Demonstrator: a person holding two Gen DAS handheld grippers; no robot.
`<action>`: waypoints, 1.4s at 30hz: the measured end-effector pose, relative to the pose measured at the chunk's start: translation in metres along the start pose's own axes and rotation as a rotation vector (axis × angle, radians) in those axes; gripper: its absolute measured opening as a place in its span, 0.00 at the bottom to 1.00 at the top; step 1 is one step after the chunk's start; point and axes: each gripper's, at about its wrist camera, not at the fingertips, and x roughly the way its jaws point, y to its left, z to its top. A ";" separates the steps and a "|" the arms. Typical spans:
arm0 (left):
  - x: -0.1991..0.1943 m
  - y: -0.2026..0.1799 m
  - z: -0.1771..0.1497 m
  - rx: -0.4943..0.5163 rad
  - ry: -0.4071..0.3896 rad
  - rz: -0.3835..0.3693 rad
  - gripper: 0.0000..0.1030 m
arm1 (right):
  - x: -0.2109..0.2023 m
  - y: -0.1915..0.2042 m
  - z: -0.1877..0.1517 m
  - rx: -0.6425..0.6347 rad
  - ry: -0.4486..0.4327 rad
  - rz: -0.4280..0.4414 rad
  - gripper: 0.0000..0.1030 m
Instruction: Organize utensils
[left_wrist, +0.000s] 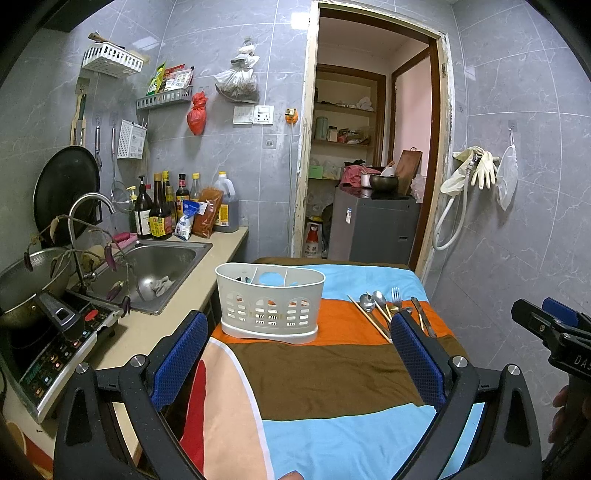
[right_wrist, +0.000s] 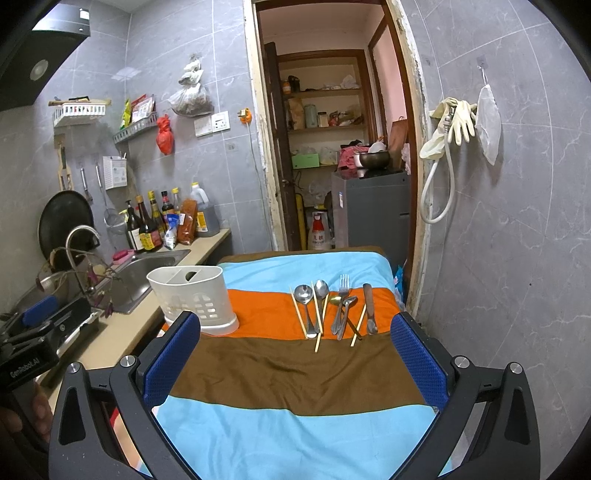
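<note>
The left claw (left_wrist: 299, 354) gapes wide over the striped cloth (left_wrist: 325, 373) with nothing between its blue pads (left_wrist: 181, 354), and the right claw (right_wrist: 295, 354) is spread just as wide and just as empty. From the left wrist, the right claw shows only as a black and blue piece cut off at the frame's right edge. Beyond the left claw stands the white caddy (left_wrist: 269, 306) on the orange stripe, upright, its dividers visible but its contents hard to make out. The utensils (right_wrist: 332, 310) lie in a loose row on the same stripe, right of the caddy and apart from it: spoons (right_wrist: 308, 301), chopsticks (right_wrist: 317, 325), a fork (right_wrist: 341, 295) and a knife (right_wrist: 369, 306), some overlapping. In the left view the right pad hides their near ends. Left of the cloth is a counter with a sink (left_wrist: 162, 266).
</note>
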 end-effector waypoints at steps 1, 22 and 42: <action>0.000 0.000 0.000 0.000 0.000 0.000 0.94 | 0.000 0.000 0.000 -0.001 -0.001 0.001 1.00; 0.001 0.003 -0.002 -0.002 0.003 0.005 0.94 | 0.000 0.000 0.001 -0.001 0.001 -0.002 1.00; 0.024 0.020 0.019 -0.009 -0.039 -0.012 0.94 | -0.007 0.001 0.023 -0.032 -0.067 -0.075 1.00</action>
